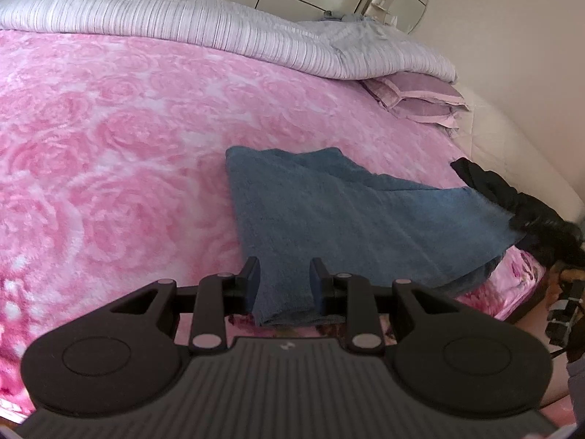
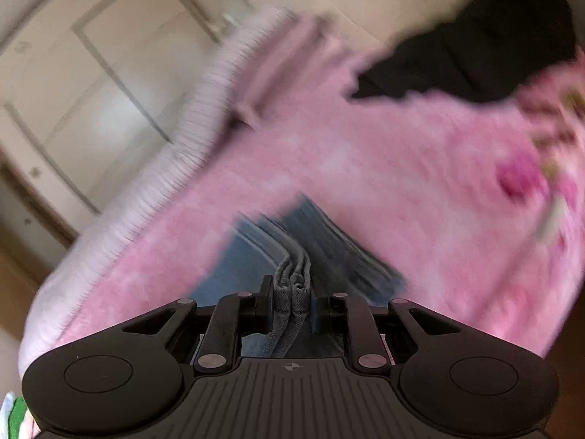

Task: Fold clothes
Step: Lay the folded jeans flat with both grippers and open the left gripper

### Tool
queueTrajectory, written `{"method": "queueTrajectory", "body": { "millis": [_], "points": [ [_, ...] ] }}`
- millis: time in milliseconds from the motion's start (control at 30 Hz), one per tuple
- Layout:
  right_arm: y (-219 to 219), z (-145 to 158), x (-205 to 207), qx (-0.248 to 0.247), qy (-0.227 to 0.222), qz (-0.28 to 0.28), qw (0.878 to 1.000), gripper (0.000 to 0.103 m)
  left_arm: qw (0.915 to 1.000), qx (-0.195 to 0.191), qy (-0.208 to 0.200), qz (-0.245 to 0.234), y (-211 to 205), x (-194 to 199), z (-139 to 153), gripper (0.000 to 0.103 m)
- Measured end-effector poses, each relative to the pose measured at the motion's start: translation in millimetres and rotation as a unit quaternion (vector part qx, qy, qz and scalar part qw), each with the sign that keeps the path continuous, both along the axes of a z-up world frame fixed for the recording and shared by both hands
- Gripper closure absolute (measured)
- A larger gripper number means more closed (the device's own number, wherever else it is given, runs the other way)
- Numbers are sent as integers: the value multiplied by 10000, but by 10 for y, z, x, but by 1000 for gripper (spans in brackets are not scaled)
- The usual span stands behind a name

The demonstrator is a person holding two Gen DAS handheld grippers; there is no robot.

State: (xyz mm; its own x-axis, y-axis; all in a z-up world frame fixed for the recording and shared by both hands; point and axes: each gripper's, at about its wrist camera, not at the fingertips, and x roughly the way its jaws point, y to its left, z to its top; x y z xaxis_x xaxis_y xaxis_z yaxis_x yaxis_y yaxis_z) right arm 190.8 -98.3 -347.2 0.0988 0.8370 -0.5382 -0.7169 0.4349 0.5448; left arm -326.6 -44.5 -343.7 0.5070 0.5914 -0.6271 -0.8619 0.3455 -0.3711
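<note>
A blue-grey garment lies partly folded on the pink rose-patterned blanket. My left gripper is shut on its near edge, with cloth bunched between the fingers. In the blurred right wrist view my right gripper is shut on several stacked hems of the same blue-grey garment, held above the pink blanket. A black garment lies at the bed's right edge beside the blue one; it also shows in the right wrist view.
A striped pale-lilac quilt lies along the far side of the bed, with lilac pillows under its right end. Cream wardrobe doors and a wall stand behind. The bed's edge drops off at the right.
</note>
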Motion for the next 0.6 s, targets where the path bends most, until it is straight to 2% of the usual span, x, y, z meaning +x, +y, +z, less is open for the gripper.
{"method": "queueTrajectory", "body": {
  "millis": [333,467,500,600],
  "points": [
    [52,-63,66,-473,-555,12,9973,86,9999,-82,43,-120,31,113,-70,80],
    [69,-87,43,-648,-840,76,9943,85,9999,0,112,-129,58,153,-33,80],
    [67,-91,-47,-668,-1018,192,9924,84,9997,56,162,-155,63,175,-12,80],
    [60,-102,-315,-727,-1547,540,9838,63,9990,188,313,-258,99,277,30,80]
  ]
}}
